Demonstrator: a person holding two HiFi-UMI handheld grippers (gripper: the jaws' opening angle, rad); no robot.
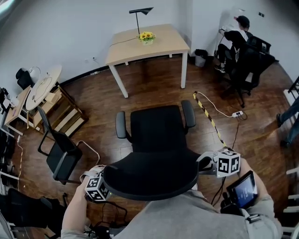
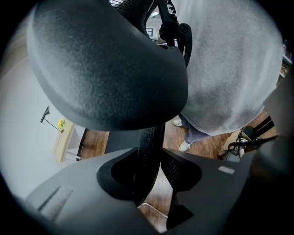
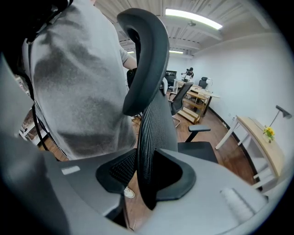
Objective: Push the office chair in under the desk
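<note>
Far left: I see a black side chair (image 1: 60, 156) and, behind it, a round tabletop (image 1: 42, 86) propped against a wooden shelf unit (image 1: 65, 112).
Left gripper (image 1: 103, 183): I have its jaws clamped on the left edge of the mesh backrest (image 2: 148, 156). In the left gripper view the mesh runs straight down between them, with the headrest (image 2: 105, 69) bulging above.
Office chair (image 1: 159, 135): It stands on the wood floor (image 1: 154, 88) right in front of me, seat and armrests facing the desk. It is well short of the desk and no part of it is under the top.
Desk (image 1: 140, 44): The pale wooden top on white legs stands against the far wall. It carries a small bunch of sunflowers (image 1: 146, 36) and a black lamp (image 1: 140, 11).
Right gripper (image 1: 205, 163): This one is pinched on the right edge of the same backrest. In the right gripper view the mesh rim sits between the jaws and both sides touch it.
Floor, right: I see a yellow-and-black cable cover (image 1: 208, 116) running diagonally toward a white power strip (image 1: 238, 114).
Near right: A small screen (image 1: 243, 189) sits by my right hand.
Far right: A person (image 1: 238, 39) sits in another black chair near the corner.
</note>
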